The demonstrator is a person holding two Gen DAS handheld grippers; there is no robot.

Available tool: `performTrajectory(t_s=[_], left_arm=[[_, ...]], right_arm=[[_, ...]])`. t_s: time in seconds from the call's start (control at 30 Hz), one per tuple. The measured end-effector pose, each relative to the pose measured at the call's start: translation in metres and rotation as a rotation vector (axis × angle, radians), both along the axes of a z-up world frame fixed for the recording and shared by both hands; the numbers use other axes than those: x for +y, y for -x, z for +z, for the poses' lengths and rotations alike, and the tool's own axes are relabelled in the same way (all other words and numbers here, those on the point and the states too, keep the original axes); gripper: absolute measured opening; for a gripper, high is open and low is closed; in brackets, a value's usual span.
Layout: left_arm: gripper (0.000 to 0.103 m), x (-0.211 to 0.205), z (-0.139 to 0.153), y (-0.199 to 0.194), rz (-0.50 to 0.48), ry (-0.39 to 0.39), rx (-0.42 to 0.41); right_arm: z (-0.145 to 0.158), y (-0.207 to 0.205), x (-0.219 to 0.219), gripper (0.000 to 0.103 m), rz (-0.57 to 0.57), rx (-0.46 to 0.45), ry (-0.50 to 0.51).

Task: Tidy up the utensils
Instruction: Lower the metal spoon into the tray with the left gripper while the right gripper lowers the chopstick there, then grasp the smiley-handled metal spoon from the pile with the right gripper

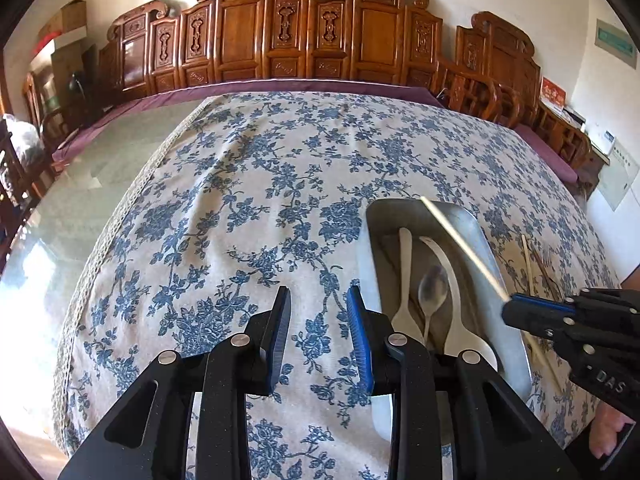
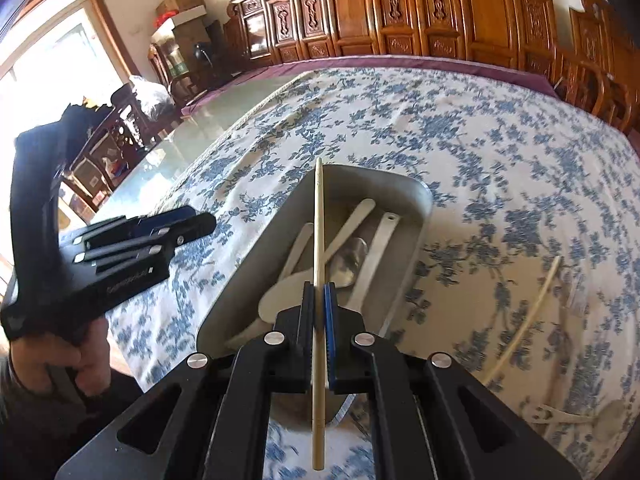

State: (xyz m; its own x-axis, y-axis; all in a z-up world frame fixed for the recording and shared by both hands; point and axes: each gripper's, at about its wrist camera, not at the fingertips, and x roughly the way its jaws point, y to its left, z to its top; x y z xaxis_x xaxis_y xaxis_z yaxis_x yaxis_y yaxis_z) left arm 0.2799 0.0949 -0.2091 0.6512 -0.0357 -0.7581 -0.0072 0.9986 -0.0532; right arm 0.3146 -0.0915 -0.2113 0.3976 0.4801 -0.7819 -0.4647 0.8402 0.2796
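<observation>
Right gripper: jaws clenched on one chopstick, held lengthwise over the metal tray, likely for dropping in. Left gripper: jaws released, empty, idling beside the tray. In tray: about four spoons. Farther out on the counter: one more chopstick, one fork.

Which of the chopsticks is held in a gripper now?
The chopstick clamped in the right gripper, above the metal tray. The other chopstick lies loose on the tablecloth.
</observation>
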Motion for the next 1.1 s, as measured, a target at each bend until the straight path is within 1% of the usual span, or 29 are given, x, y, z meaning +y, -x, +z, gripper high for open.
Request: performTrajectory(t_s=[0.27,0.43,0.5,0.67,0.83,0.93,1.1], left_arm=[[0.027,0.004,0.000,0.000,0.003,0.004,-0.009],[0.027,0.003,0.001,0.001,-0.006,-0.004,-0.018],[0.027,0.002,0.001,0.000,-0.009,-0.005,-0.018],[0.027,0.000,0.003,0.001,-0.014,-0.003,-0.021],[0.027,-0.006,0.007,0.003,-0.021,0.008,-0.032],[0.027,-0.012,0.009,0.006,-0.030,0.008,-0.038],[0.027,-0.024,0.012,0.009,-0.053,0.014,-0.046]], right_arm=[[-0.025,-0.023,0.015,0.006,-0.042,0.086,-0.015],[-0.030,-0.025,0.025,0.007,-0.031,0.103,-0.012],[-0.031,-0.025,0.026,0.009,-0.026,0.098,-0.009],[-0.024,-0.020,0.020,0.010,-0.001,0.059,-0.014],[-0.001,-0.007,-0.001,0.010,0.018,-0.025,0.006],[0.017,0.005,-0.027,0.010,0.025,-0.083,0.032],[0.030,0.017,-0.072,0.010,0.012,-0.126,0.094]])
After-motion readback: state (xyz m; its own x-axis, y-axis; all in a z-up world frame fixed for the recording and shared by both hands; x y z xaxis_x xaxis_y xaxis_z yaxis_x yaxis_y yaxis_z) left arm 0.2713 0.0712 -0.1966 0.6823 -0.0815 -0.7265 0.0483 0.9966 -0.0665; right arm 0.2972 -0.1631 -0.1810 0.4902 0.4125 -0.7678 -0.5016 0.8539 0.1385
